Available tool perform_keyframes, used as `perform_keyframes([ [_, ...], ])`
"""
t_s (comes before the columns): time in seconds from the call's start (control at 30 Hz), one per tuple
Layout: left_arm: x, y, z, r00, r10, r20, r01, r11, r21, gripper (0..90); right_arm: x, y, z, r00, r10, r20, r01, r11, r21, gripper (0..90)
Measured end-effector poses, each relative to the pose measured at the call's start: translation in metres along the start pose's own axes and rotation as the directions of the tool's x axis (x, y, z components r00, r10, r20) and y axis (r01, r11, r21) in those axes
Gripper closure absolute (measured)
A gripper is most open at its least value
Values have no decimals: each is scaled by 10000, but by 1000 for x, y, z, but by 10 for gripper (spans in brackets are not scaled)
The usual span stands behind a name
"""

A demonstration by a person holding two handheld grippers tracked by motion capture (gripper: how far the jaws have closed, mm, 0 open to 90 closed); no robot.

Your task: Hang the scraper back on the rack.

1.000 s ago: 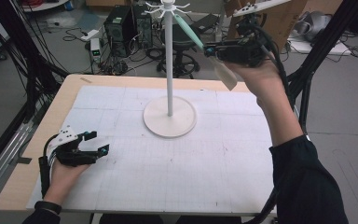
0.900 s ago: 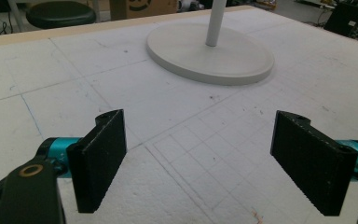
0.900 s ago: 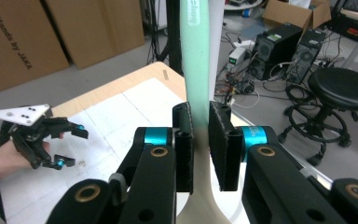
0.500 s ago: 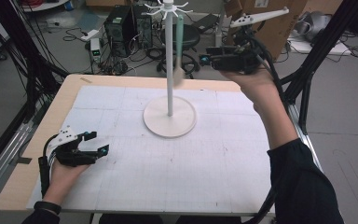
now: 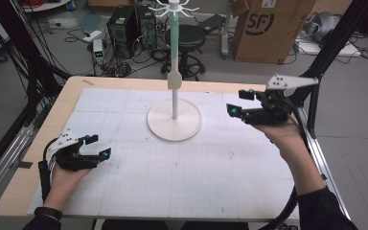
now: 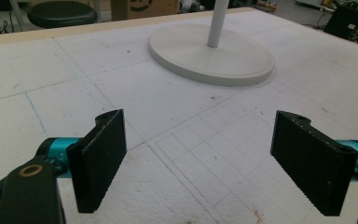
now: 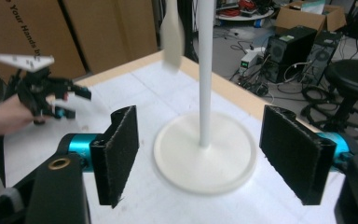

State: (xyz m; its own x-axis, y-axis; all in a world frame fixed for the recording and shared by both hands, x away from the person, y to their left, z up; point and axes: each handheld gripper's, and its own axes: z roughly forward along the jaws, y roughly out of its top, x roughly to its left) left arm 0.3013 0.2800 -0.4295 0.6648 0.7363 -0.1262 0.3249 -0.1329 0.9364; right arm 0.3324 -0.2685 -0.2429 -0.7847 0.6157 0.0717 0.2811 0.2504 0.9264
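Spatula (image 5: 174, 79) hangs upright off the white stand (image 5: 174, 125), far centre of the table (image 5: 124, 191); our right tool (image 5: 235, 111) sits right of it, spread and empty, nearer than our left tool (image 5: 100, 146), also spread, near left

the left tool (image 5: 95, 146) is held low at the near left, jaws spread wide, nothing between them; the right tool (image 5: 240, 101) is raised at the far right, jaws likewise parted and empty.
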Motion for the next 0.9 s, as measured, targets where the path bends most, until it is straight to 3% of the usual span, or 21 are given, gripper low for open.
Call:
perform_keyframes([
  [0.27, 0, 1, -1, 10000, -94, 25, 95, 9998, -151, 188, 0, -76, -6, 9998, 177, -67, -176, 9997, 195, 230],
  [0.43, 0, 1, -2, 9999, -140, 24, 140, 9998, -174, 189, -1, -112, -1, 9993, 362, -22, -361, 9979, 531, 209],
  [0.6, 0, 1, -2, 10000, -94, -3, 94, 9998, -198, 188, -4, -131, 4, 9988, 450, 174, -464, 9946, 933, 193],
  [0.9, 1, 0, -2, 10000, -42, -16, 42, 9999, -129, 189, -16, -155, 8, 9911, 860, 1011, -949, 9917, 872, 195],
])
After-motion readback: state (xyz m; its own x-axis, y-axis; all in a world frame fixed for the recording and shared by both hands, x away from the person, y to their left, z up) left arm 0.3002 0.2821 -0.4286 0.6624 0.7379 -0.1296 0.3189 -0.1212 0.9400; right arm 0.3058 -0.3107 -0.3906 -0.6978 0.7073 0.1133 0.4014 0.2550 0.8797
